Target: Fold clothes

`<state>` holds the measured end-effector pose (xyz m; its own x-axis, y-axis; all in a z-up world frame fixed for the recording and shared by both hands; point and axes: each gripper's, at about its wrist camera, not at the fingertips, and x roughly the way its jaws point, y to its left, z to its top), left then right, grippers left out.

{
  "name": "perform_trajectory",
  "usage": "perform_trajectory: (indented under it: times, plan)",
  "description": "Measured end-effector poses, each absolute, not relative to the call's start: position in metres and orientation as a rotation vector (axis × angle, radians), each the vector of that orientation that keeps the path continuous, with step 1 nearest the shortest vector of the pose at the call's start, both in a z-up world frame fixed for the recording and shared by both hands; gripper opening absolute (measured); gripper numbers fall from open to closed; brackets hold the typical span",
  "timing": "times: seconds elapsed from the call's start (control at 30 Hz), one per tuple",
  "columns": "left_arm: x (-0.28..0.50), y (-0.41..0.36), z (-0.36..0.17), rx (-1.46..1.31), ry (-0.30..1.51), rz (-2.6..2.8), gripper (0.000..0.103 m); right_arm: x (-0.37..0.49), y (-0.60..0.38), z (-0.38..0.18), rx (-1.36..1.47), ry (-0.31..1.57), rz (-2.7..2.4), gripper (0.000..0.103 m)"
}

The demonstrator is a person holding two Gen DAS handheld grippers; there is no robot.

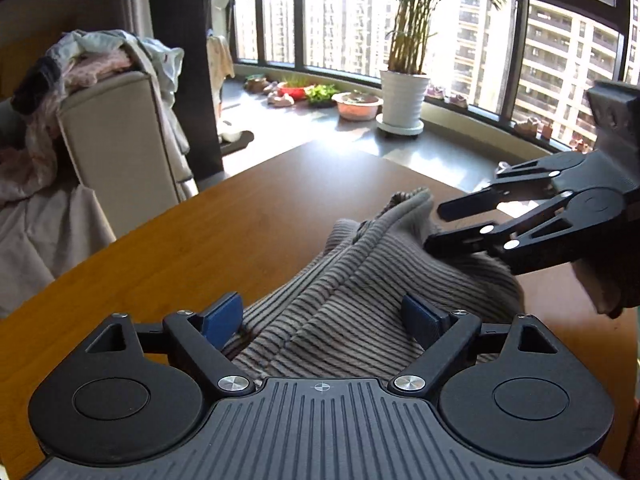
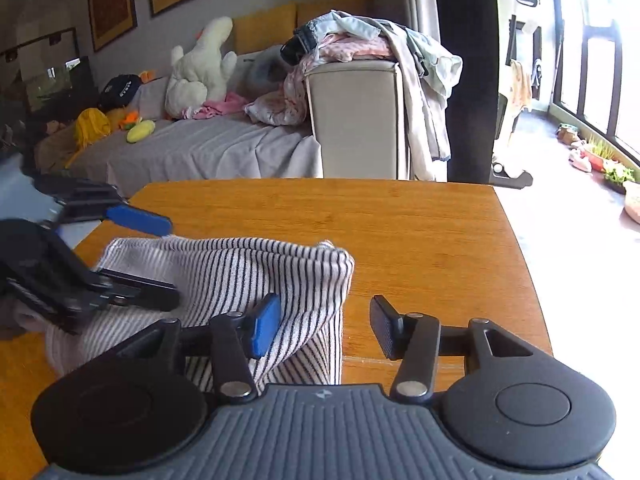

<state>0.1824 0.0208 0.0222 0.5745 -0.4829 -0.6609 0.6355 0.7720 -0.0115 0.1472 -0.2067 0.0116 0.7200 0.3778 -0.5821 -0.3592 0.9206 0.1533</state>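
Left gripper [image 1: 322, 318]: jaws spread wide, blue pads set either side of the striped garment [image 1: 360, 280], cloth lying between them but not pinched. Right gripper [image 2: 326, 326]: jaws also apart; the blue-padded finger [image 2: 264, 326] rests over the garment's near corner, the black finger [image 2: 384, 328] stands over bare wood, nothing clamped. In the left wrist view the right gripper is seen entering from the right, fingertips at the garment's far raised fold. The garment, pale with thin dark stripes, is bunched on the wooden table [image 2: 420, 232], partly doubled over itself. Its long axis is seen running away from the left gripper toward the table's far edge, and left to right across the right wrist view, with a rounded folded end toward the table's middle. Stripes are seen running along the length in the left view. The rest of the tabletop is bare. Beyond the table: a beige sofa arm [image 2: 356, 120] heaped with a pile of clothes [image 2: 360, 40], a plush toy [image 2: 200, 68] on the sofa, and a potted palm [image 1: 404, 96] by the curved windows.
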Motion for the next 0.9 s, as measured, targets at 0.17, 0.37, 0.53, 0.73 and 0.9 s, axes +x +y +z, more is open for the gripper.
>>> perform_trajectory:
  times: [0.17, 0.37, 0.53, 0.73, 0.9]
  plan:
    - [0.208, 0.044, 0.002, 0.042, 0.779, -0.696, 0.102, 0.111, -0.235, 0.007, 0.316, 0.782, 0.482, 0.070]
    - [0.214, 0.054, -0.008, -0.036, 0.794, -0.704, 0.103, 0.131, -0.225, -0.014, 0.463, 0.886, 0.497, 0.067]
    - [0.202, 0.065, -0.005, -0.065, 0.833, -0.636, 0.102, 0.165, -0.212, -0.020, 0.472, 0.892, 0.481, 0.064]
    - [0.180, 0.063, 0.001, -0.200, 0.863, -0.580, 0.101, 0.211, -0.185, -0.009, 0.177, 0.753, 0.438, 0.065]
    - [0.157, 0.025, -0.002, -0.259, 0.874, -0.726, 0.102, 0.217, -0.178, 0.014, -0.013, 0.635, 0.353, 0.065]
